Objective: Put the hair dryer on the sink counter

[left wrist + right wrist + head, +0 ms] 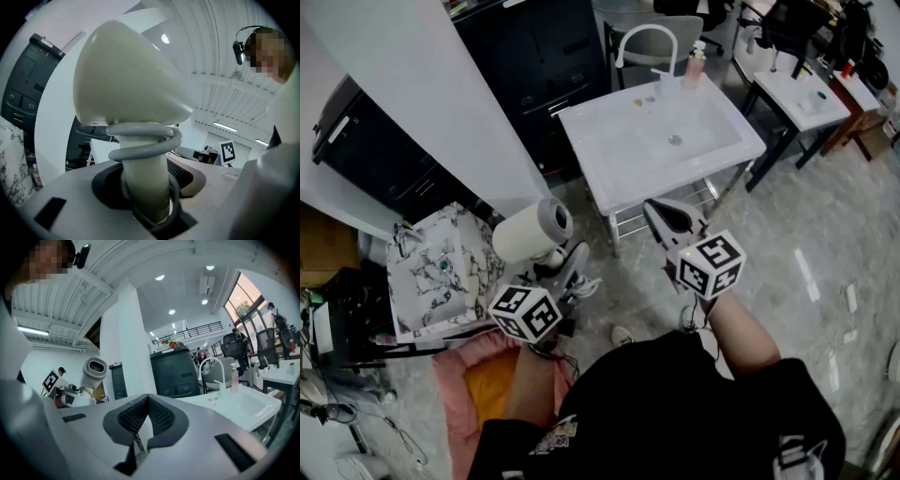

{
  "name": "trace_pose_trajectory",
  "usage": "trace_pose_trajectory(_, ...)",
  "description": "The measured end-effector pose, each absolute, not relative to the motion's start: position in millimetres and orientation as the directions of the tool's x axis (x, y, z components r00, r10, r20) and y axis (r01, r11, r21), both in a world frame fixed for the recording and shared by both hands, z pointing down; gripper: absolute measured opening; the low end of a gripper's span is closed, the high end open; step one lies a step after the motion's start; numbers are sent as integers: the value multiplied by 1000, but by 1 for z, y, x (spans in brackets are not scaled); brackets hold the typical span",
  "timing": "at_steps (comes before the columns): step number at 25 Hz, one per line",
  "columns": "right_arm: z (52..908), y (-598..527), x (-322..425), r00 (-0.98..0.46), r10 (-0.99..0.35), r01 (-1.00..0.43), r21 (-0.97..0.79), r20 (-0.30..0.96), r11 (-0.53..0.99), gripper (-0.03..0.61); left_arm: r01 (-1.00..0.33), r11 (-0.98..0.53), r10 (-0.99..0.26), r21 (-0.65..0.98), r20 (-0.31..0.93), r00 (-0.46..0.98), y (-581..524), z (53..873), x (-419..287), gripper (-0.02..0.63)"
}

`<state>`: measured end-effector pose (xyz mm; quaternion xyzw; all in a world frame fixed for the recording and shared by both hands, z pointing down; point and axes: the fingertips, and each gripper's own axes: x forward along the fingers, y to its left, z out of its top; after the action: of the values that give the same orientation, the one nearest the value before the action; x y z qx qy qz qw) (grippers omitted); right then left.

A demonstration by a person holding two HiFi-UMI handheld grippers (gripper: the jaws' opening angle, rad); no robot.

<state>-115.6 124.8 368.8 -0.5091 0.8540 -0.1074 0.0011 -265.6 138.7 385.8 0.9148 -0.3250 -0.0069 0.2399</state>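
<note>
Cream hair dryer (534, 230): gripped by its handle for carrying, not yet on the sink counter (614, 155).
Left gripper (147, 197): jaws clamped partway around that handle.
Right gripper (140, 427): jaws pressed together, nothing held.

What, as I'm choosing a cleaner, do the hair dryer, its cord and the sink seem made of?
Hair dryer: probably moulded plastic, cream, with a smooth satin finish; it shows soft highlights on a rounded shell.
Cord: a grey, matte sheath that looks rubbery, bent in smooth coils round the handle.
Sink: white, even and fairly glossy. It could be ceramic or moulded resin; the look leaves that open.
</note>
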Motion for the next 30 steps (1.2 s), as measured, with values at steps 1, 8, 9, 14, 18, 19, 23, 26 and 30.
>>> trace_pose_trajectory(1, 368, 124, -116, -482, -870, -870, -183, 109, 459, -3, -591, -673, -598, 444, 143, 788, 138, 386, -265, 204)
trace_pose_trajectory(8, 367, 120, -114, -487, -869, -863, -204, 91, 462, -3, -590, -669, -602, 451, 137, 787, 136, 385, -265, 204)
trace_pose_trajectory(9, 367, 121, -114, -486, -869, -863, -207, 89, 461, -3, -590, -669, -602, 452, 135, 787, 136, 385, -265, 204)
trace_pose_trajectory(14, 366, 122, -119, -477, -874, -869, -196, 91, 454, -3, -582, -671, -600, 460, 125, 790, 136, 386, -271, 204)
trace_pose_trajectory(18, 365, 123, -128, -468, -879, -874, -197, 88, 445, -3, -573, -677, -593, 462, 119, 796, 136, 386, -280, 204)
trace_pose_trajectory(19, 364, 124, -129, -466, -880, -875, -195, 88, 444, -3, -571, -679, -591, 461, 119, 798, 136, 386, -281, 204)
trace_pose_trajectory(23, 362, 127, -134, -464, -882, -876, -189, 85, 443, -3, -568, -684, -589, 457, 113, 800, 135, 385, -287, 204)
trace_pose_trajectory(26, 361, 124, -134, -465, -881, -876, -191, 89, 443, -2, -571, -677, -593, 464, 116, 797, 132, 385, -289, 204)
trace_pose_trajectory(30, 363, 113, -125, -466, -881, -874, -203, 87, 442, -2, -582, -668, -601, 464, 126, 789, 124, 388, -284, 204)
